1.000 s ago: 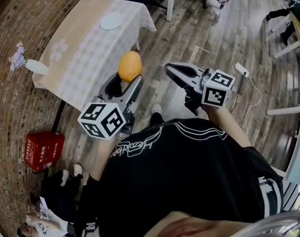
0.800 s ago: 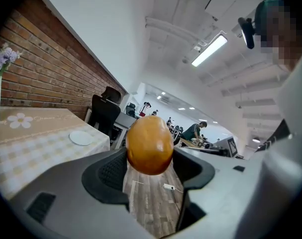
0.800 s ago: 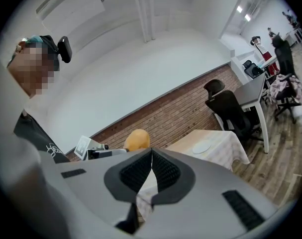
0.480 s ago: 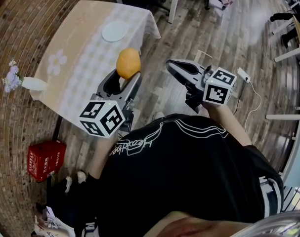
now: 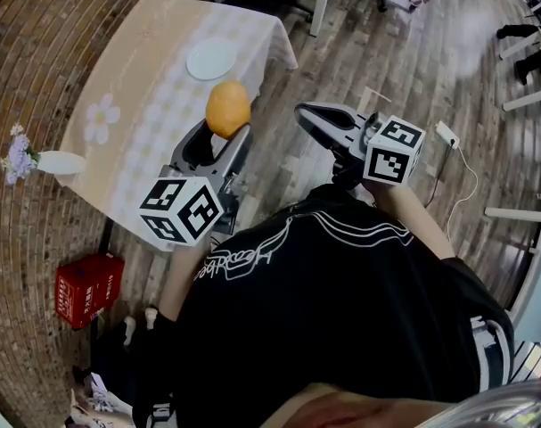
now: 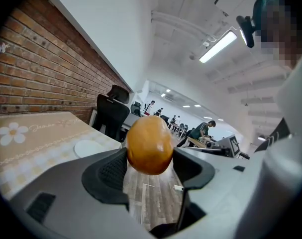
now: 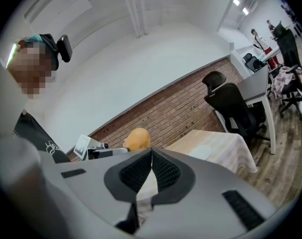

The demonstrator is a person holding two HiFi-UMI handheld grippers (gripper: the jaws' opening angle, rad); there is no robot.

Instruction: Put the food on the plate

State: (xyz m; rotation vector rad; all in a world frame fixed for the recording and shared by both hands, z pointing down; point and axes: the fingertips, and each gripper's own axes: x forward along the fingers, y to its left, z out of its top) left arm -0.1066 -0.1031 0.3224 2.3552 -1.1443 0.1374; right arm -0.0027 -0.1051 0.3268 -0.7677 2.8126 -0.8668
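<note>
Left gripper [image 5: 224, 137]: fingers [image 6: 110, 172] clenched on an orange oval food piece [image 5: 228, 107], held in the air and seen over the right edge of the bench [image 5: 132, 127] (the white plate [image 5: 210, 59] sits near its far right corner). Right gripper [image 5: 304, 112]: fingers pressed together, empty, off the bench's right side.

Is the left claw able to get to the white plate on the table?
Probably yes: the left claw, holding the orange food, points toward the plate, and nothing stands between them.
</note>
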